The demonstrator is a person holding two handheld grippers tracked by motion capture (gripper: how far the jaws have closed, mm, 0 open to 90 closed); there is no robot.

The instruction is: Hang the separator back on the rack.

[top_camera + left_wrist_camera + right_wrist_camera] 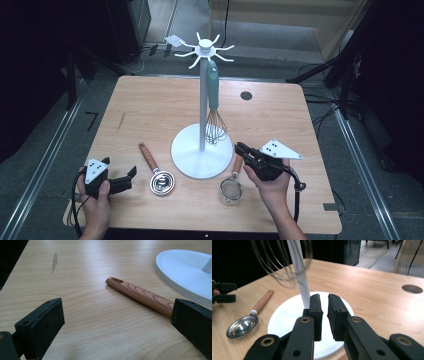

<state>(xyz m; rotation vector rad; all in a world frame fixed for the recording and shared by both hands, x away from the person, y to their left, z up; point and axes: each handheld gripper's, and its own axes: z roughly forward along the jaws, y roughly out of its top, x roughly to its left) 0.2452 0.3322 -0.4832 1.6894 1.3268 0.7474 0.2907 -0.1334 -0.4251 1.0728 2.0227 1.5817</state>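
Note:
A white utensil stand [201, 105] rises from a round base [186, 161] at the table's middle. A teal-handled whisk [214, 89] hangs from one of its top hooks. A wooden-handled metal scoop [156, 172] lies left of the base. A small strainer [231, 189] lies to its right. My left gripper [129, 179] rests open near the table's front left, with the scoop's handle [140, 295] just ahead of its wide jaws [117, 312]. My right gripper [240, 149] hovers over the strainer's handle, shut and empty. It [324, 299] points at the stand's pole [300, 272].
A round cable hole [246, 95] sits in the wooden table [150, 110] at the back right. A dark smudge [120, 121] marks the left side. The whisk wires [279, 267] hang close above the right gripper. Dark floor and equipment surround the table.

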